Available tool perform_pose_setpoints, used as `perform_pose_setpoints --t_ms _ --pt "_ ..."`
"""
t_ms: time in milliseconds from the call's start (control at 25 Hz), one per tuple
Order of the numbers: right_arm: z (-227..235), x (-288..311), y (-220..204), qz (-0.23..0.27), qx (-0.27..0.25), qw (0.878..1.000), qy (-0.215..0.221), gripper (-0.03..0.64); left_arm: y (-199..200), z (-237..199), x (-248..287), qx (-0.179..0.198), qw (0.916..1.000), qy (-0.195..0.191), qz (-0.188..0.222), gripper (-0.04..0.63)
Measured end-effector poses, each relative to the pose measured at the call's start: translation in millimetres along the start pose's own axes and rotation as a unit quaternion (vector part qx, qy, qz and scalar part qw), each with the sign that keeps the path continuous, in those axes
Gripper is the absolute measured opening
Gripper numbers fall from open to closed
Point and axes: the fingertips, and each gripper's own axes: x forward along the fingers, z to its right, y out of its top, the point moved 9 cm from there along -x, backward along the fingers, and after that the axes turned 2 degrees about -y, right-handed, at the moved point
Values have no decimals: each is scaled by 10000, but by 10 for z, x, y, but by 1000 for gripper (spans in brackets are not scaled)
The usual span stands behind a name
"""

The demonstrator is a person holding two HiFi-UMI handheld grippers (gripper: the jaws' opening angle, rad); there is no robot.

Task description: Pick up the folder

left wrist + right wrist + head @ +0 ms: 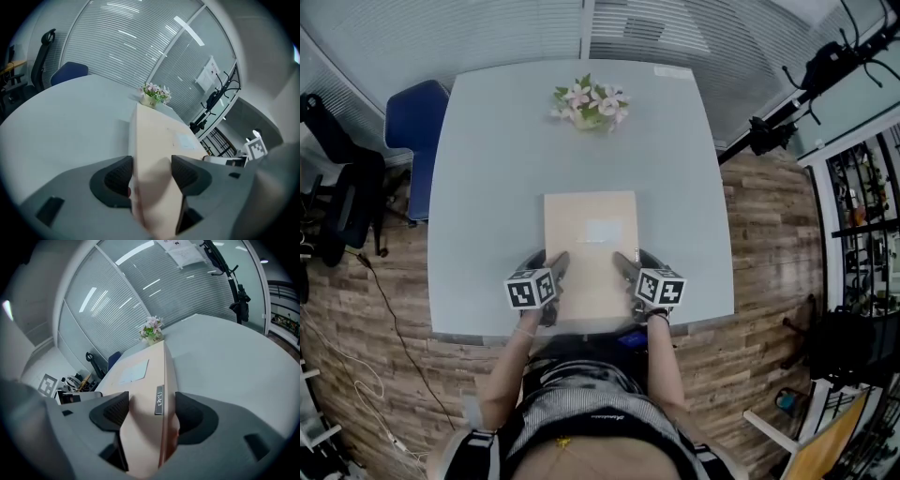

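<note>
Wall: slatted blinds [487,37] behind glass run across the far side. Sheets of paper [185,254] are stuck on the glass, print too small to read.
Floor: wood planks [769,262] all round.
Table: pale grey-blue top [487,187], square-ish, with the person standing at its near edge.
Chair: blue seat [412,122] tucked at the table's far-left corner.
Stand: black jointed arm [787,122] off the table's right side, well apart from the action.
Folder: beige, thick [589,234], lying on the table's near half, centred in front of the person, long side running away from them. Can't tell if the near end is off the top yet.
Left gripper: [548,261] on the folder's left edge near the front corner, jaws straddling that edge. In the left gripper view both dark pads meet the beige, so it's clamped on the folder.
Right gripper: [636,261] mirrors it on the right edge. One pad is on the top face and one on the spine side, both look pressed to the folder — gripped.
Flowers: small pot of pink-white blooms [591,105] at the far edge, well clear of the folder.
Marker cubes: black-white square codes, one on the left tool [531,289] and one on the right [659,287]. No letters on them.
Top label: pale rectangle [604,231] on the folder's face, no legible text.
Spine tag: slim metal plate [159,401] w/ tiny characters — unreadable, sitting just between the right jaws.
</note>
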Motion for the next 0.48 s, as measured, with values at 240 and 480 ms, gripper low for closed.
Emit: perform_pose_setpoints --t_ms 240,480 --pt "-159 -266 112 426 21 9991 43 307 200 209 -256 375 9987 -86 339 259" --pt "-358 -539 245 880 -69 9961 82 305 444 417 -595 746 9939 7 811 259"
